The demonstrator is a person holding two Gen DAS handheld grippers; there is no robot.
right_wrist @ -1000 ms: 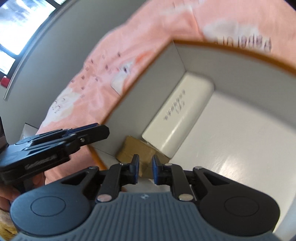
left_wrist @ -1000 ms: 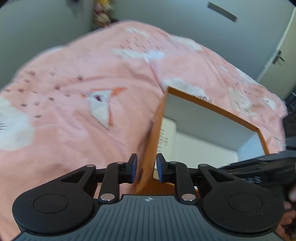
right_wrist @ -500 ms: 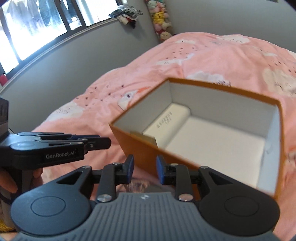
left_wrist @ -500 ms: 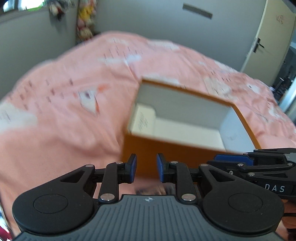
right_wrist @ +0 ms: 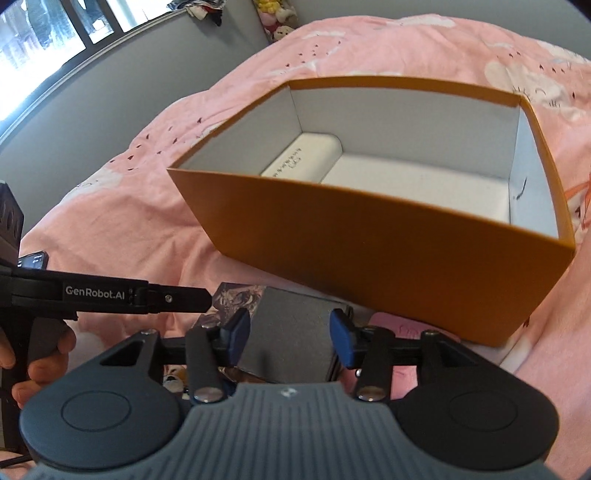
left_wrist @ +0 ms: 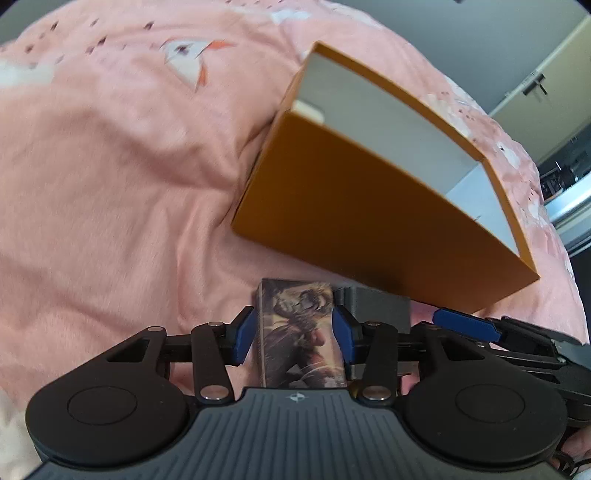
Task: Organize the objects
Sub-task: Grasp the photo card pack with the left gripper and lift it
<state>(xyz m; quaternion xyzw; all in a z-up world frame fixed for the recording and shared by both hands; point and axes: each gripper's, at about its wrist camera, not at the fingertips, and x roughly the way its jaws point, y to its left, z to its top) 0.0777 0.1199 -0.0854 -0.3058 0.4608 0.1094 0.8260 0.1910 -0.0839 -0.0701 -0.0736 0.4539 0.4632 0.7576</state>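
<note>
An open orange box (left_wrist: pixel 369 206) with a white inside sits on the pink bedspread; it also shows in the right wrist view (right_wrist: pixel 388 240), with a white case (right_wrist: pixel 299 158) lying in its far left corner. In front of it lie a small picture-printed box (left_wrist: pixel 299 336) and a dark grey box (right_wrist: pixel 291 336). My left gripper (left_wrist: pixel 293 336) is open, its blue pads on either side of the picture box. My right gripper (right_wrist: pixel 290 332) is open, its pads on either side of the grey box. The left gripper's finger (right_wrist: pixel 173 297) reaches in from the left.
The pink bedspread (left_wrist: pixel 110 166) with cloud prints covers the bed. A grey wall and a window (right_wrist: pixel 44 40) are at the back left, soft toys (right_wrist: pixel 275 18) at the bed's far end. A pink object (right_wrist: pixel 399 325) lies under the box's near side.
Both grippers pulled back out of the orange box, dropped low in front of it and opened. They now straddle the picture box and the grey box.
</note>
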